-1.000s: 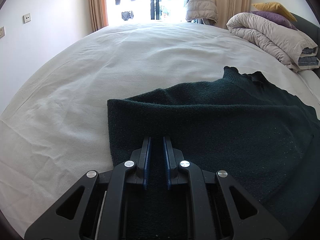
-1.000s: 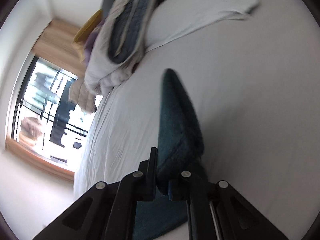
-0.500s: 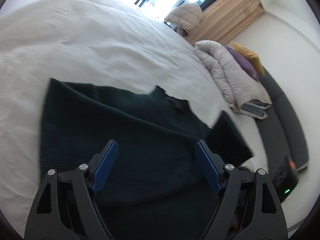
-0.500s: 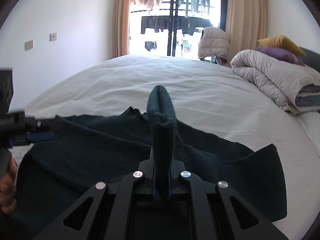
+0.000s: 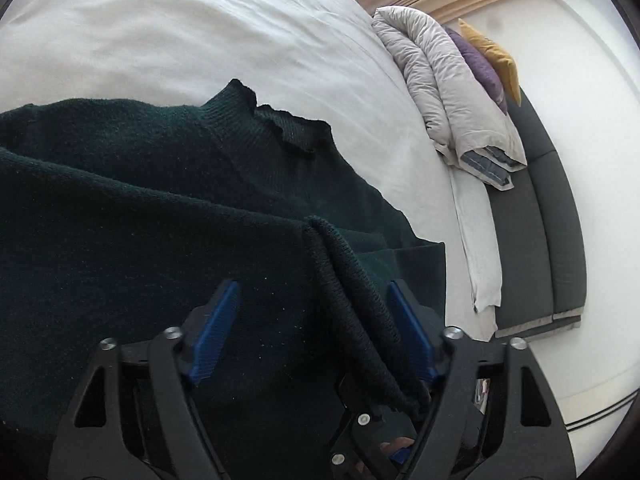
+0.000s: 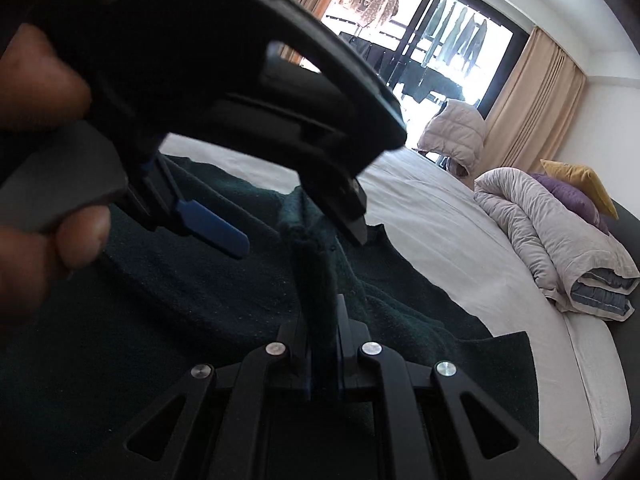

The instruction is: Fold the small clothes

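A dark green knitted sweater [image 5: 132,216] lies spread on the white bed [image 5: 180,32], its collar [image 5: 280,124] toward the far side. My right gripper [image 6: 320,312] is shut on a raised ribbed fold of the sweater [image 6: 312,264] and holds it up above the flat part. My left gripper [image 5: 316,328] straddles that same fold [image 5: 348,280]. Its jaws are closing, and the blue pads [image 5: 218,328] stand apart from the cloth on both sides. In the right wrist view the left gripper [image 6: 296,236] hangs close overhead, held by a person's hand [image 6: 36,216].
A folded grey duvet [image 5: 452,108] with purple and yellow pillows [image 5: 496,60] lies at the bed's head against a dark headboard [image 5: 540,220]. Behind the bed are a bright window [image 6: 424,48], beige curtains [image 6: 532,104] and a puffy jacket [image 6: 452,132].
My left gripper let go of the sweater's edge, opened wide, swung right and now narrows around the fold. My right gripper rolled upright and carried the fold across onto the sweater.
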Available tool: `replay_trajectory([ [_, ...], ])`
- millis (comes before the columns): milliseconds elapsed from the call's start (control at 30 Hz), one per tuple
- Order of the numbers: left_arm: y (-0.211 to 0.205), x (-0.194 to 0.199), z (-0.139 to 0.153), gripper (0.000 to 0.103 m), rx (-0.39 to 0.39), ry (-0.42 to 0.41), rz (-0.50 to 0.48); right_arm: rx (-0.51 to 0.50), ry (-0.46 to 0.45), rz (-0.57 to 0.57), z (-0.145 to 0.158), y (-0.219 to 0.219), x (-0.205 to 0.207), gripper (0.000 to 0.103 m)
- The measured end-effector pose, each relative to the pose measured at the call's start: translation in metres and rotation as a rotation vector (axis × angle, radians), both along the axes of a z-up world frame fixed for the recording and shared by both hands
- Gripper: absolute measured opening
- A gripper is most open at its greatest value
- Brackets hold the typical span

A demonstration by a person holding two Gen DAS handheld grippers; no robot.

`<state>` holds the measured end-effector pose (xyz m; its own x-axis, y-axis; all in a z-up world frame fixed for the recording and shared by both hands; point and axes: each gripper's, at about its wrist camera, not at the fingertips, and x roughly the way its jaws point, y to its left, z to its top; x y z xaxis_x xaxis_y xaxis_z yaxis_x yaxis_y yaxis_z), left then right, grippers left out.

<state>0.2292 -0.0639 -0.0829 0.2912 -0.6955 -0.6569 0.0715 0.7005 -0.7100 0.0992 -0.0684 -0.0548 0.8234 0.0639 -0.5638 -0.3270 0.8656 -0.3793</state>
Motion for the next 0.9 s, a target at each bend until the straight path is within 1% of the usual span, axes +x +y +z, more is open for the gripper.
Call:
replay_trajectory([
  [33,-0.003,0.002,-0.006,0.023,-0.003,0.017,-0.011,-0.001,0.006,0.005,-0.001,0.001,0.0,0.009],
  [67,-0.004,0.002,-0.008,0.015,0.004,0.027,-0.014,0.0,0.017,0.011,-0.003,0.002,-0.001,0.01],
  [100,-0.003,0.001,-0.01,0.011,0.009,0.018,-0.011,0.007,0.026,0.015,-0.004,0.002,-0.003,0.011],
  [133,-0.003,0.001,-0.011,0.007,0.006,0.011,-0.009,0.021,0.037,0.019,-0.003,0.002,-0.005,0.015],
  [167,-0.003,0.002,-0.016,0.007,0.0,0.007,-0.002,0.048,0.052,0.022,-0.001,-0.001,-0.008,0.026],
  [200,-0.001,0.002,-0.016,0.007,-0.002,0.002,0.005,0.094,0.068,0.026,0.002,-0.007,-0.013,0.034],
  [233,0.001,0.001,-0.015,0.007,-0.005,-0.007,0.008,0.157,0.082,0.019,0.006,-0.016,-0.019,0.049],
  [267,0.003,0.0,-0.013,0.007,-0.002,-0.022,0.01,0.235,0.104,0.004,0.01,-0.029,-0.023,0.058],
  [333,0.006,-0.003,-0.005,0.007,0.011,-0.056,0.026,0.44,0.169,-0.044,0.016,-0.068,-0.029,0.058],
  [433,0.017,-0.007,0.012,0.007,0.019,-0.102,0.036,0.761,0.274,-0.179,0.01,-0.14,-0.028,0.06],
  [533,0.028,-0.009,0.028,0.007,0.01,-0.129,0.043,1.04,0.385,-0.34,-0.015,-0.203,-0.021,0.06],
  [600,0.036,-0.011,0.039,0.007,0.011,-0.146,0.045,1.182,0.448,-0.444,-0.034,-0.231,-0.016,0.061],
  [633,0.037,-0.01,0.043,0.007,0.015,-0.155,0.044,1.254,0.46,-0.459,-0.041,-0.24,-0.014,0.061],
  [667,0.04,-0.009,0.048,0.007,0.02,-0.163,0.044,1.304,0.464,-0.466,-0.045,-0.245,-0.012,0.06],
  [733,0.042,-0.009,0.053,0.007,0.034,-0.174,0.044,1.362,0.463,-0.491,-0.049,-0.254,-0.004,0.059],
  [800,0.046,-0.009,0.055,0.007,0.048,-0.176,0.046,1.4,0.456,-0.503,-0.053,-0.259,0.005,0.059],
  [867,0.054,-0.011,0.054,0.007,0.075,-0.176,0.05,1.438,0.445,-0.529,-0.057,-0.263,0.012,0.054],
  [900,0.059,-0.011,0.05,0.007,0.087,-0.171,0.053,1.457,0.436,-0.53,-0.059,-0.268,0.015,0.054],
])
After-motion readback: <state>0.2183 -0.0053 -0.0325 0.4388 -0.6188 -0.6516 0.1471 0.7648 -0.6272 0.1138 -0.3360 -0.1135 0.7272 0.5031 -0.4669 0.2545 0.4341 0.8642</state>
